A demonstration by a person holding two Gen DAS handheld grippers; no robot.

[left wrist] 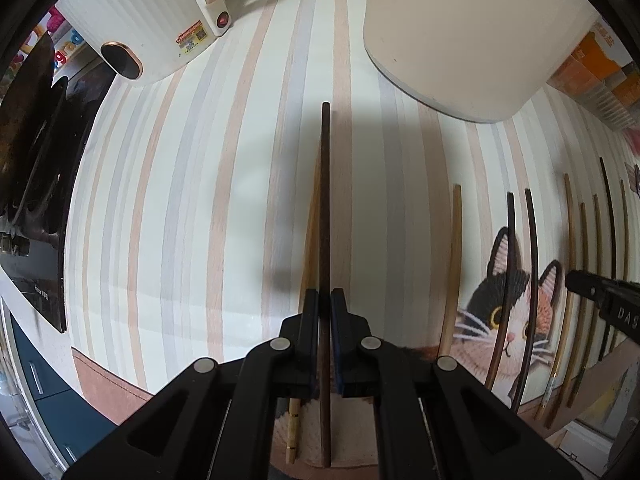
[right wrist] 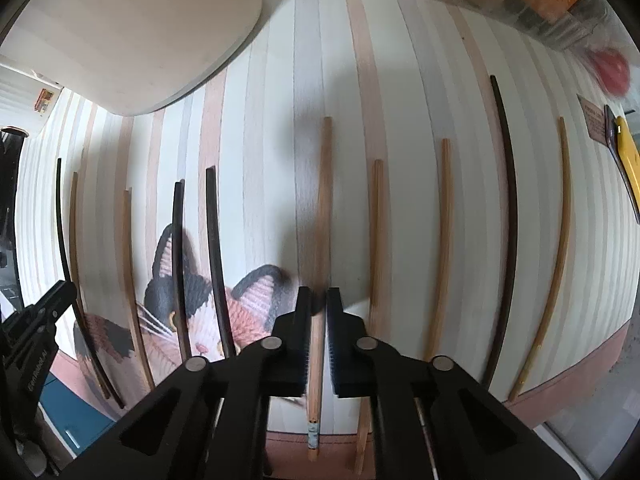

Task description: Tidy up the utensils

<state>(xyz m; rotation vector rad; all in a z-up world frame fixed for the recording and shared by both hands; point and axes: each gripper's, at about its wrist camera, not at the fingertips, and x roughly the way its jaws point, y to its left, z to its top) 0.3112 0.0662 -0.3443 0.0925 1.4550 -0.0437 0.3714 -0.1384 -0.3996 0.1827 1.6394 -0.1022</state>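
Between chopstick rows, each tool (left wrist: 324, 300) (right wrist: 318, 300) grips one chopstick (left wrist: 325, 208) (right wrist: 322, 208).

Beyond striped cat-print mat (left wrist: 168, 200): ribbed white electric kettle (left wrist: 132, 12), smooth cream round pot (left wrist: 472, 36); black stove (left wrist: 36, 152) at left.

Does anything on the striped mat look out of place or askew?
Nothing stands out. The loose chopsticks lie roughly parallel on the striped mat. The left gripper pinches a dark brown chopstick; the right gripper straddles a light wooden chopstick.
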